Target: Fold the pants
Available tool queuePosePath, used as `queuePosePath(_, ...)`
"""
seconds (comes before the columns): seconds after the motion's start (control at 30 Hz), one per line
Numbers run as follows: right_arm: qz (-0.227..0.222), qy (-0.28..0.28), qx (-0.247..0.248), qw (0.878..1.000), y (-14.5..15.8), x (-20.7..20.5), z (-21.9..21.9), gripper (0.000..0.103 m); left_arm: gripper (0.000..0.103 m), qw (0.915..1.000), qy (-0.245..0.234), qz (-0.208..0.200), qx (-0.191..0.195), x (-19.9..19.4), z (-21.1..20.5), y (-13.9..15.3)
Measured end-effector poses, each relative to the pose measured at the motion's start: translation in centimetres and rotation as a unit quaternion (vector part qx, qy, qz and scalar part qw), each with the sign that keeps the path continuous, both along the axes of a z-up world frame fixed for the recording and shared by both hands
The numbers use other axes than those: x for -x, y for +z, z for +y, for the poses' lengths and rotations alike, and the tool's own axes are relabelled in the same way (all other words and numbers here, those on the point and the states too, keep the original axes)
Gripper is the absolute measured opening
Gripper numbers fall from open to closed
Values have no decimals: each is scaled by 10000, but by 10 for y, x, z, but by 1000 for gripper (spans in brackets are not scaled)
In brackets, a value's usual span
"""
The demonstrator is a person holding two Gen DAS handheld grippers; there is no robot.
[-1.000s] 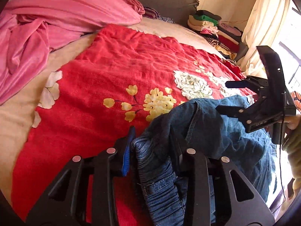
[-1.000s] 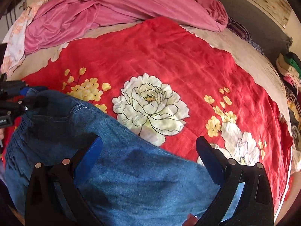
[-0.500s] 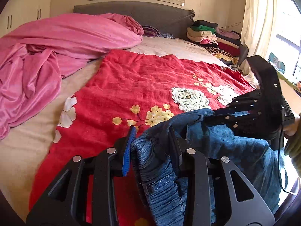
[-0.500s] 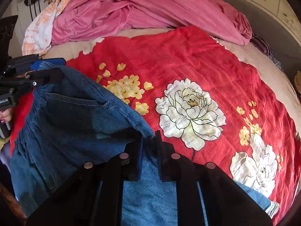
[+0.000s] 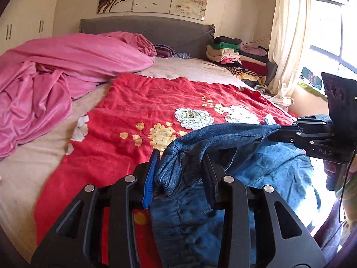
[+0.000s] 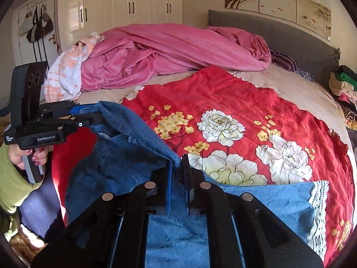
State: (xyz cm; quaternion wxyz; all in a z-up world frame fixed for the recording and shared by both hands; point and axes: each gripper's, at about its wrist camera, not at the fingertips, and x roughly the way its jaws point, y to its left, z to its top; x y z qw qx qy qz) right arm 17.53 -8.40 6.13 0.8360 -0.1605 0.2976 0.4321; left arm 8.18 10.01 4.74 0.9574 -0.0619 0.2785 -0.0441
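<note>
A red floral blanket (image 6: pixel 234 102) is spread across the middle of the frame, with a pink quilt (image 6: pixel 167 51) heaped at upper left. The denim pants (image 6: pixel 125 163) are held lifted over the blanket's lower edge. The left gripper (image 5: pixel 180 174) is clamped on bunched denim at lower centre; the right gripper (image 6: pixel 178 174) is pinched on a fold.

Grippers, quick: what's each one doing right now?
Left gripper: closed on the blue denim pants, bunched between its fingers.
Right gripper: closed on the pants' edge.
</note>
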Motion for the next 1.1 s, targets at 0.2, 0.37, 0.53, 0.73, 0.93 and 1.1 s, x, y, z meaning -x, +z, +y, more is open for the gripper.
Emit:
queuePosePath(0.2,88,176,-105,9998,-7,47,-11,7,28,9997,-132,120,148,34,-3,-2)
queuePosePath(0.37,278,341,-62,9990,-21,85,-12,7,29,9992,-186,350,47,58,-5,-13)
queuePosePath(0.53,535,332,-74,9980,-39,116,-14,8,29,9978,-246,607,83,76,-6,-27)
queuePosePath(0.73,915,209,-32,9956,-70,144,-17,8,38,9951,-312,916,-193,83,-11,-43)
queuePosePath(0.93,1119,144,258,9933,-96,153,-13,8,51,9926,-182,1191,-132,90,-3,-55)
queuePosePath(1.1,1202,238,247,9922,-98,153,-13,11,56,9925,-47,1213,-125,107,8,-44)
